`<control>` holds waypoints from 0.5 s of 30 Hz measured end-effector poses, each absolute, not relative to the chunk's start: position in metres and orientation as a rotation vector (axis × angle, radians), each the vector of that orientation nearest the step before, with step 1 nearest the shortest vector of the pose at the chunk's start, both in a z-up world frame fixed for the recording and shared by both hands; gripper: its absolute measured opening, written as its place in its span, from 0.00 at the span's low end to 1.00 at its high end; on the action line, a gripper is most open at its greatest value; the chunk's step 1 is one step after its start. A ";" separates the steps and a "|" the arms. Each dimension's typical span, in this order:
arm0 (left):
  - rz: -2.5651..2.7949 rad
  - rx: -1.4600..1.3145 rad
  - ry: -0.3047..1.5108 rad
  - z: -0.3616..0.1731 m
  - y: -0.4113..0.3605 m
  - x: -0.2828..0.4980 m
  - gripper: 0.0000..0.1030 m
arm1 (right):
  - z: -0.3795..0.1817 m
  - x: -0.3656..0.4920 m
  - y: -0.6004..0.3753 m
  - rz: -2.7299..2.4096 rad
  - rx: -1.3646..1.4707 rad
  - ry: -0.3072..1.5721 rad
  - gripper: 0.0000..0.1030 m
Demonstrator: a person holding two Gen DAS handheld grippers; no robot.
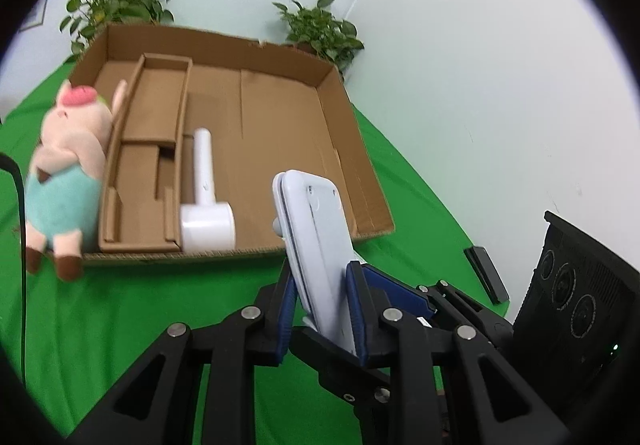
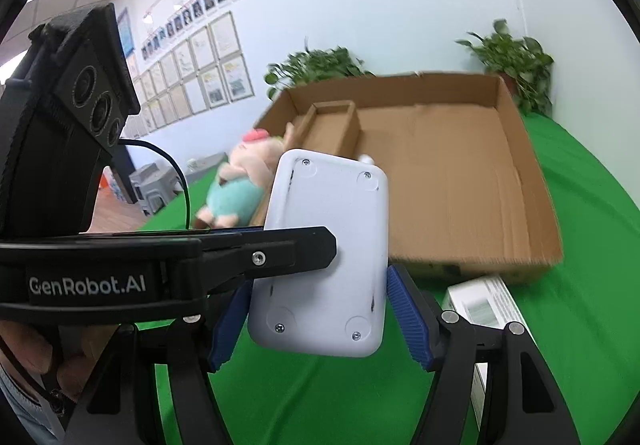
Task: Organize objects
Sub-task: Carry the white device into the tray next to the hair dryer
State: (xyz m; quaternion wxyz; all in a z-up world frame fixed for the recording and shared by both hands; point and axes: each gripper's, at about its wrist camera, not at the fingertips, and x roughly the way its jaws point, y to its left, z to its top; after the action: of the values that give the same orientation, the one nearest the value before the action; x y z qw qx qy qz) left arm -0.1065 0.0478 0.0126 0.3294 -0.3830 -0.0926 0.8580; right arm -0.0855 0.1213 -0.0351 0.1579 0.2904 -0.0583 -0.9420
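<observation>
- The cardboard box point(image 1: 280, 117) lies ahead of and below both tongs, open side up, its near wall facing them; the wide bare floor sits to the right of the white hammer-shaped thing point(image 1: 206, 201).
- The white flat device point(image 2: 324, 257) is lifted, long axis pointing toward the box.
- The left tongs point(image 1: 320, 309) are narrow, clamping its thin faces.
- The right tongs point(image 2: 316, 321) straddle its width, pads at its edges; both tilt downward.

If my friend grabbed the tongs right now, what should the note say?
Left tongs: shut on the flat white device, held above the green cloth.
Right tongs: flank its wider sides, seemingly gripping too.
Done: only the white handled tool is in the cardboard box.
Left: device, Plush pig leaning outside it, and small white carton probably go in.
</observation>
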 end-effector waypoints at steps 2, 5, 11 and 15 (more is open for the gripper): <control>2.282 -0.979 -0.240 0.025 0.040 -0.109 0.22 | -0.025 -0.091 0.114 -2.683 0.793 -0.163 0.63; 2.321 -0.959 -0.214 0.038 0.036 -0.118 0.22 | -0.012 -0.104 0.106 -2.666 0.744 -0.166 0.63; 2.326 -0.927 -0.147 0.062 0.048 -0.147 0.22 | 0.012 -0.131 0.108 -2.675 0.714 -0.176 0.63; 2.305 -0.923 -0.107 0.070 0.059 -0.167 0.22 | 0.026 -0.153 0.118 -2.690 0.730 -0.195 0.63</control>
State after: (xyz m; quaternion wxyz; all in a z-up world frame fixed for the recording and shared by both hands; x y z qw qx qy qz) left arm -0.1667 0.0586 0.0703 0.3221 -0.3517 -0.0409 0.8780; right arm -0.1529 0.1181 0.0258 0.1727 0.2573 -0.0688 -0.9483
